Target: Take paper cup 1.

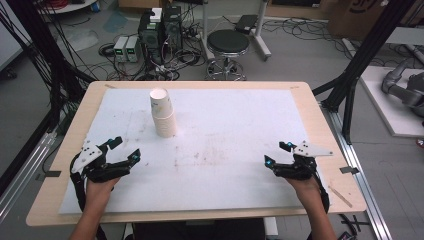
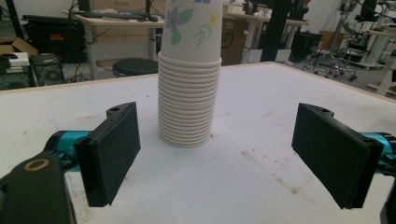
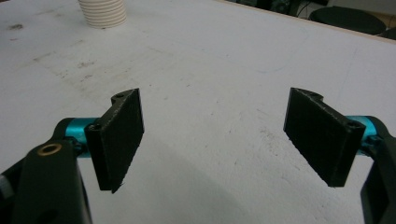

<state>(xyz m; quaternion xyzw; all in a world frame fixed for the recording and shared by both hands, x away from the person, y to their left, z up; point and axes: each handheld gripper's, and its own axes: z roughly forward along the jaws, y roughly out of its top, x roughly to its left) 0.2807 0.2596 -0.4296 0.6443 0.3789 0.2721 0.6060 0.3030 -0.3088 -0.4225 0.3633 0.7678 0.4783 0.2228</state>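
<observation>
The stack of paper cups (image 1: 163, 114) stands upside down on the white sheet (image 1: 225, 165) that covers the surface (image 1: 320, 130), toward the far left part of it, leaning a little. The top cup carries a printed flower pattern, plain in the left gripper view (image 2: 190, 70), and the many rims below it sit nested tight together.

The left tongs (image 1: 125, 150) rest low near the front left edge, held in a hand (image 1: 97, 192), jaws spread wide with nothing between them. They point toward the stack, which stands a little way beyond them and apart from both pads (image 2: 112, 151).

The right tongs (image 1: 277, 153) sit near the front right edge in the other hand (image 1: 305, 187), likewise released and gripping nothing, well apart from the cups. In the right gripper view the foot of the stack (image 3: 102, 11) shows far off at the upper left, with stained white sheet between.

Beyond the surface stand a round black stool (image 1: 228, 47) and a tangle of cables on the floor.
</observation>
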